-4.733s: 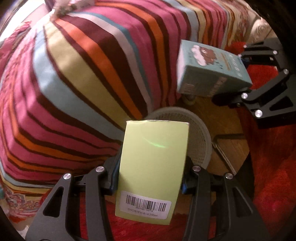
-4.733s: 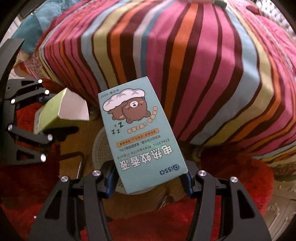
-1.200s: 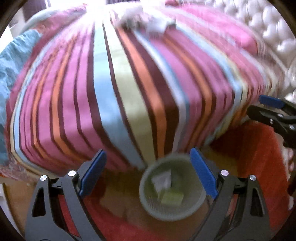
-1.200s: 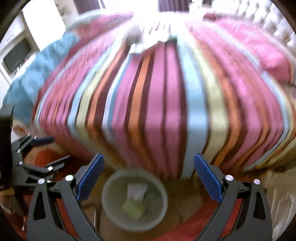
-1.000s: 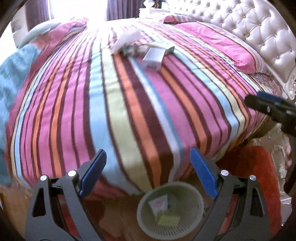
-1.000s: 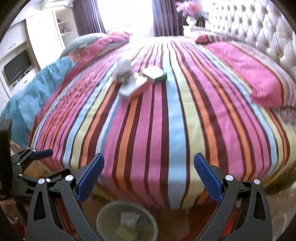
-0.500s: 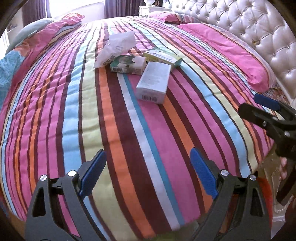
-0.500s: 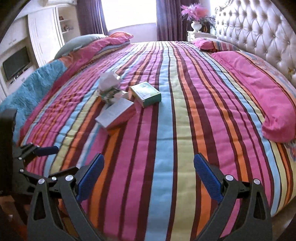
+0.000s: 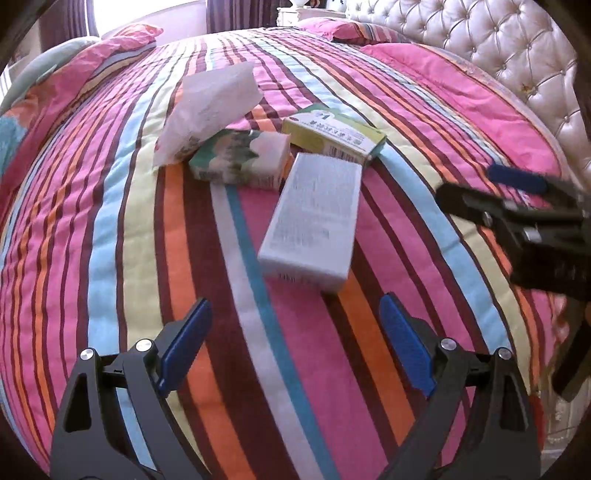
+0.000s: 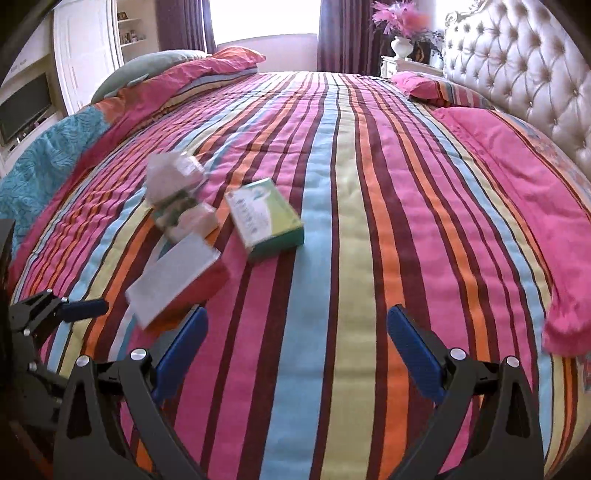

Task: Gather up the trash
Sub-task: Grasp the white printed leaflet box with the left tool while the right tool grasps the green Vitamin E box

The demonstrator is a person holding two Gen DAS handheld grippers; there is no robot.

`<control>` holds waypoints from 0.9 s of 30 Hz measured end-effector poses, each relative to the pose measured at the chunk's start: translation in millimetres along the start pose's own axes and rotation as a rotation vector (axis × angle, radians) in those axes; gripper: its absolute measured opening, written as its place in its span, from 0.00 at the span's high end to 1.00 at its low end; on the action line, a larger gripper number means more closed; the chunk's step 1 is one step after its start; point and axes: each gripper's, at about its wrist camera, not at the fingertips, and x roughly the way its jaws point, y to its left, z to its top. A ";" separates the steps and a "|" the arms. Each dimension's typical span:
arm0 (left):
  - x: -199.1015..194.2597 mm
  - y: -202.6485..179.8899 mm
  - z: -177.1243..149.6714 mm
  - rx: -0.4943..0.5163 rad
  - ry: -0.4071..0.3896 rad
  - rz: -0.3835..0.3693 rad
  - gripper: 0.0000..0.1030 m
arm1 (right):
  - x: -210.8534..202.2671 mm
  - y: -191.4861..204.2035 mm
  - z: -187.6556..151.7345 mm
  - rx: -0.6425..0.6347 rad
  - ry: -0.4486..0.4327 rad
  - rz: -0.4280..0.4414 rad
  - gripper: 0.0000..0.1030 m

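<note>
1. Setting: home bedroom.
2. Large bed under a striped quilt (image 10: 332, 229) in pink, orange, blue and maroon fills both views.
3. Tufted, buttoned headboard (image 10: 517, 74) along the bed's right edge; pink pillow (image 10: 436, 86) beside it.
4. Nightstand (image 10: 397, 64) carries a white vase of pink flowers (image 10: 397, 20).
5. Purple curtains (image 10: 340, 35) frame a bright window.
6. White cabinet (image 10: 85, 51) and a dark screen (image 10: 24, 109) at left.

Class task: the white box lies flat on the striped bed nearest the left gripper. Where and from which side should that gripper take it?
Grip the white box across its two long sides, near the end facing the open left gripper, approaching lengthwise. Its narrow width probably fits between the fingers.
</note>
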 end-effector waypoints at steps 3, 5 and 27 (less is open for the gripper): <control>7.6 -0.6 11.4 0.004 0.003 0.001 0.13 | 14.2 0.1 13.4 -0.015 0.016 0.001 0.10; 11.1 0.1 18.7 -0.006 0.004 -0.011 0.13 | 22.9 1.6 19.6 -0.026 0.028 0.013 0.10; 46.2 -3.0 51.8 0.107 0.040 0.020 0.31 | 103.7 25.1 65.3 -0.102 0.197 0.033 0.41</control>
